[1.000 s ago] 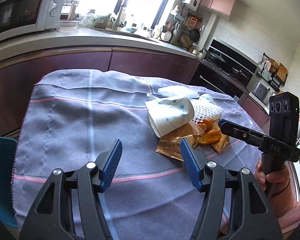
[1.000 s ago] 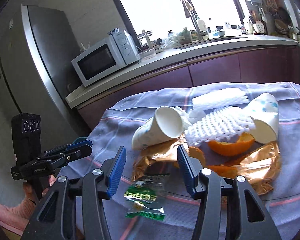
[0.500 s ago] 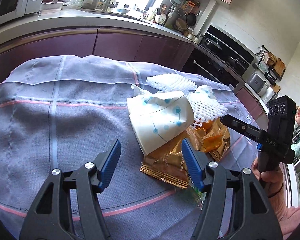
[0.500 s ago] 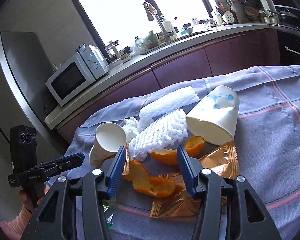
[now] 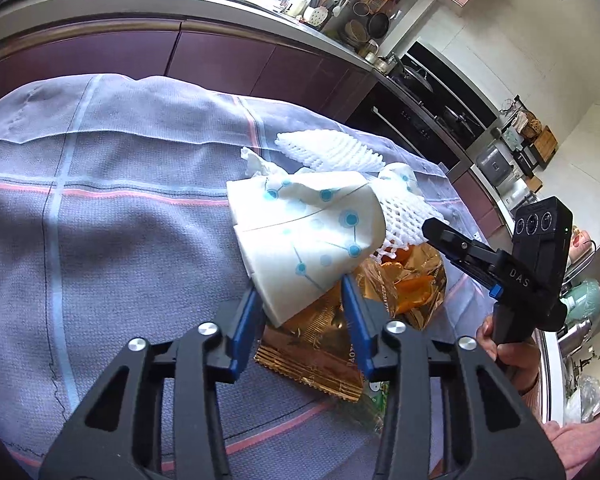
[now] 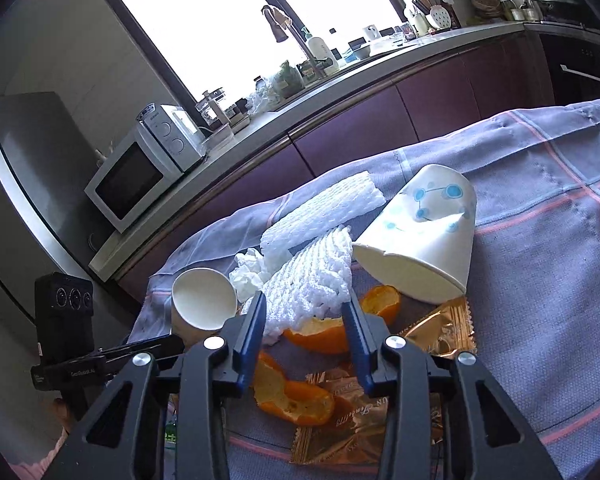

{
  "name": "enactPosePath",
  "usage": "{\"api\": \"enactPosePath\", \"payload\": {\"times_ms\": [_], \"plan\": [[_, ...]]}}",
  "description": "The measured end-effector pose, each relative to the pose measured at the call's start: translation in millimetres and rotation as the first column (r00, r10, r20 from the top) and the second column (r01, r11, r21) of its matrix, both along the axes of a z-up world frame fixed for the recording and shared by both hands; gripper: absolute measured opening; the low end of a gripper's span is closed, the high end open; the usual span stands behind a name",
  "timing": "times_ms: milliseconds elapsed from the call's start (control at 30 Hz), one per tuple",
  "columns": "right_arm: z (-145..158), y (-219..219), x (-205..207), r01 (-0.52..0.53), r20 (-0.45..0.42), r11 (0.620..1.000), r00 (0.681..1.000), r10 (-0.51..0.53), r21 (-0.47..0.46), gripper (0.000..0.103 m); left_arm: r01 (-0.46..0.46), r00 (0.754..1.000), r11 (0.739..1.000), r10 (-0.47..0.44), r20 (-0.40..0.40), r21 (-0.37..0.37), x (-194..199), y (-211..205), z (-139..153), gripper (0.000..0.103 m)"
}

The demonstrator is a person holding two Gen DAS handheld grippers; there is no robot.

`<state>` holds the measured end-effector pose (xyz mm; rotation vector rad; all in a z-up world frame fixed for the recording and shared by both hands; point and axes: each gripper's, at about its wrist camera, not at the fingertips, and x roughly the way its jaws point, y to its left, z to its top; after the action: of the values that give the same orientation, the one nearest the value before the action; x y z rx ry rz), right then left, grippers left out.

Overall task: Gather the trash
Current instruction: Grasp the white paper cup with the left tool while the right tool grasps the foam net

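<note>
Left hand-held gripper is closing around the paper cup's rim; right hand-held gripper, closing on the foam fruit net, may snag orange peel.

The right gripper is closing its fingers on the white foam net, whose lower edge lies between them. An orange peel sits just beyond the tips, another below. A dotted paper cup lies beyond the right finger, a plain cup beyond the left.
</note>
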<state>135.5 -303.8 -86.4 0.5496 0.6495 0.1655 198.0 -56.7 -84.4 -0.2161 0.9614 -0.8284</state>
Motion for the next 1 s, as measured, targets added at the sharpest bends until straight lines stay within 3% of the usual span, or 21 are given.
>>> {"api": "enactPosePath", "payload": {"times_ms": [67, 167, 367, 700, 1000], "plan": [[-2, -2, 0, -0.003, 0.000, 1.000, 1.000, 0.003, 0.014, 0.018, 0.002, 1.000, 1.000, -0.002, 0.006, -0.005, -2, 0, 1, 0.019], [-1, -2, -3, -0.004, 0.012, 1.000, 1.000, 0.004, 0.022, 0.010, 0.003, 1.000, 1.000, -0.003, 0.031, -0.016, -7, 3, 6, 0.016], [12, 2, -13, -0.021, 0.068, 1.000, 0.998, 0.020, 0.022, 0.009, -0.008, 0.995, 1.000, 0.011, 0.100, -0.030, -18, 9, 23, 0.009], [43, 18, -31, -0.106, 0.164, 0.993, 0.982, 0.097, 0.047, 0.009, -0.067, 0.976, 0.997, 0.072, 0.205, -0.031, -46, 43, 57, 0.009], [68, 44, -39, -0.175, 0.234, 0.985, 0.958, 0.168, 0.007, 0.009, -0.154, 0.953, 0.987, 0.158, 0.258, -0.035, -72, 94, 77, 0.009]]}}
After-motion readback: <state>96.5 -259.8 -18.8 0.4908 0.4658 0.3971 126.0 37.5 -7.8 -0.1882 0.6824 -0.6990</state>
